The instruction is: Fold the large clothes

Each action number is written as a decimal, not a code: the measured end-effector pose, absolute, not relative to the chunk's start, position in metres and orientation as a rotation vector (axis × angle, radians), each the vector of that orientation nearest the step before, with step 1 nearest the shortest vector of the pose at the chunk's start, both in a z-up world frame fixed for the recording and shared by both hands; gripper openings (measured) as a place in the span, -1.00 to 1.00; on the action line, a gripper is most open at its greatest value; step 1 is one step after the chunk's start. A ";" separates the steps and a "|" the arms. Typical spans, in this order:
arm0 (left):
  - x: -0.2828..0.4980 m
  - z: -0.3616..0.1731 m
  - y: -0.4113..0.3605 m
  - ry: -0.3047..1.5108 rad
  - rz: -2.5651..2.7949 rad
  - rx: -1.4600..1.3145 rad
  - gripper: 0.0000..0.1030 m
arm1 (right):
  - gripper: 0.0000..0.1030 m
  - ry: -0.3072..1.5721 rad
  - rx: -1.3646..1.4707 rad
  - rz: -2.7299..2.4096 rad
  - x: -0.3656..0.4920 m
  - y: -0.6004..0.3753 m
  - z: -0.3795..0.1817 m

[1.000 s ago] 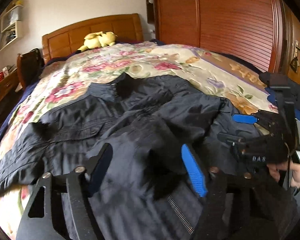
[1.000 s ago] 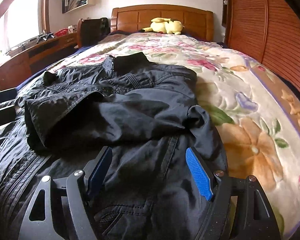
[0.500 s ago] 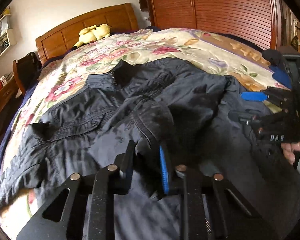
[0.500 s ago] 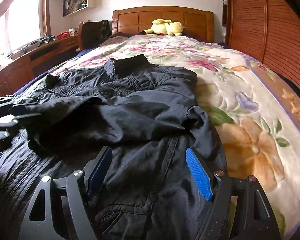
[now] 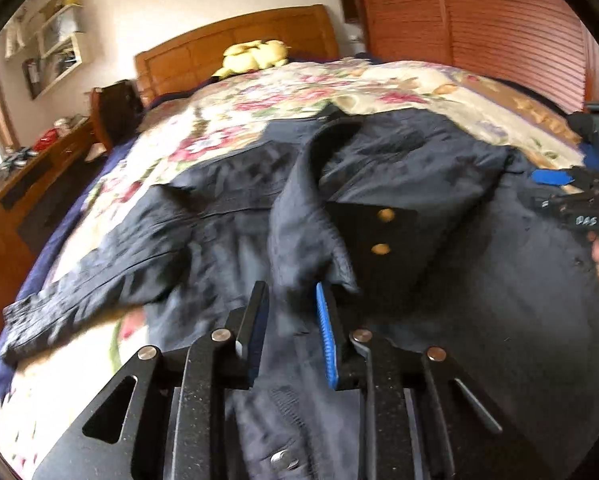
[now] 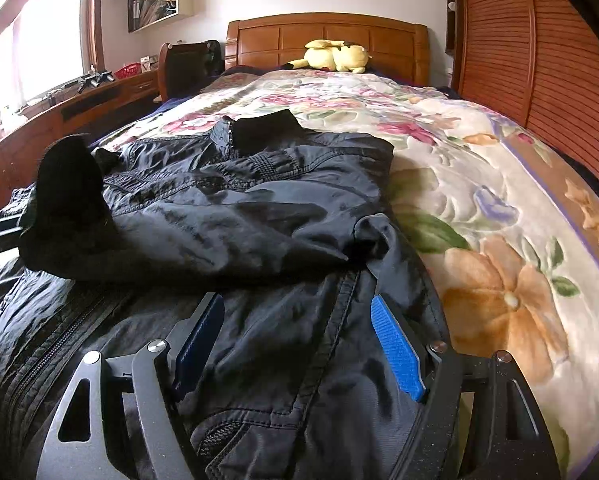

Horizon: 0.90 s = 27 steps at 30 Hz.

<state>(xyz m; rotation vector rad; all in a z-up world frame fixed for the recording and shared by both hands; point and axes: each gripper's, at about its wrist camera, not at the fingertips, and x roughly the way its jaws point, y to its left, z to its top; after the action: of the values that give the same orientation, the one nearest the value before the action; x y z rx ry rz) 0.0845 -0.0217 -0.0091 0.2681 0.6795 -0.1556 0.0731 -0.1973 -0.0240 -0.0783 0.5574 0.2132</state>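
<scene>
A dark navy jacket [image 6: 259,208] lies spread front-up on the floral bedspread [image 6: 479,184]. Its right sleeve is folded across the chest. My left gripper [image 5: 291,308] has the sleeve cuff [image 5: 315,248] between its blue pads and holds it lifted; its jaws are opening slightly. Two brass snaps [image 5: 385,214] show on the turned cuff. In the right wrist view the raised cuff [image 6: 67,184] stands up at the left. My right gripper [image 6: 295,320] rests open over the jacket's lower right side, with fabric lying under it, unpinched. It also shows as the right gripper [image 5: 571,196] at the left wrist view's right edge.
A wooden headboard [image 6: 327,36] with a yellow plush toy [image 6: 335,56] stands at the bed's far end. A slatted wooden wardrobe [image 6: 519,40] lines the right side. A wooden desk [image 6: 59,116] and a chair [image 6: 187,64] stand to the left.
My left gripper closed on the sleeve cuff and carried it across the jacket, lifting and turning it so the snaps show. The right gripper has not moved.
</scene>
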 end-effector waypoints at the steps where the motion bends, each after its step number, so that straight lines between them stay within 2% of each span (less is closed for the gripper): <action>1: 0.081 -0.007 -0.015 0.670 -0.143 0.253 -0.44 | 0.51 0.557 -0.079 0.213 0.073 -0.197 -0.024; 2: 0.079 -0.005 -0.010 0.664 -0.142 0.235 -0.30 | 0.51 0.557 -0.079 0.213 0.073 -0.197 -0.024; 4: 0.073 0.004 0.004 0.637 -0.161 0.172 -0.19 | 0.51 0.558 -0.078 0.213 0.073 -0.197 -0.024; 12: 0.074 0.015 0.004 0.625 -0.218 0.132 -0.05 | 0.51 0.561 -0.080 0.209 0.074 -0.196 -0.024; 17: 0.090 0.005 -0.018 0.652 -0.239 0.163 0.32 | 0.51 0.561 -0.077 0.208 0.074 -0.197 -0.025; 21: 0.105 -0.001 -0.021 0.669 -0.216 0.162 0.32 | 0.51 0.559 -0.072 0.208 0.074 -0.197 -0.024; 22: 0.106 -0.001 -0.020 0.657 -0.202 0.162 0.29 | 0.51 0.559 -0.072 0.208 0.074 -0.197 -0.025; 24: 0.109 0.000 -0.018 0.647 -0.185 0.182 -0.07 | 0.51 0.560 -0.071 0.209 0.074 -0.197 -0.025; 26: 0.111 0.000 -0.014 0.662 -0.199 0.187 -0.66 | 0.51 0.559 -0.071 0.208 0.074 -0.197 -0.024; 27: 0.111 0.000 -0.011 0.668 -0.210 0.183 -0.78 | 0.51 0.559 -0.071 0.209 0.074 -0.197 -0.025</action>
<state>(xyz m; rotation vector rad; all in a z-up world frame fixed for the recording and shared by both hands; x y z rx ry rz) 0.1114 -0.0108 0.0001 0.1832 0.6678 -0.2102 0.0744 -0.1974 -0.0246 -0.0709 0.5590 0.2093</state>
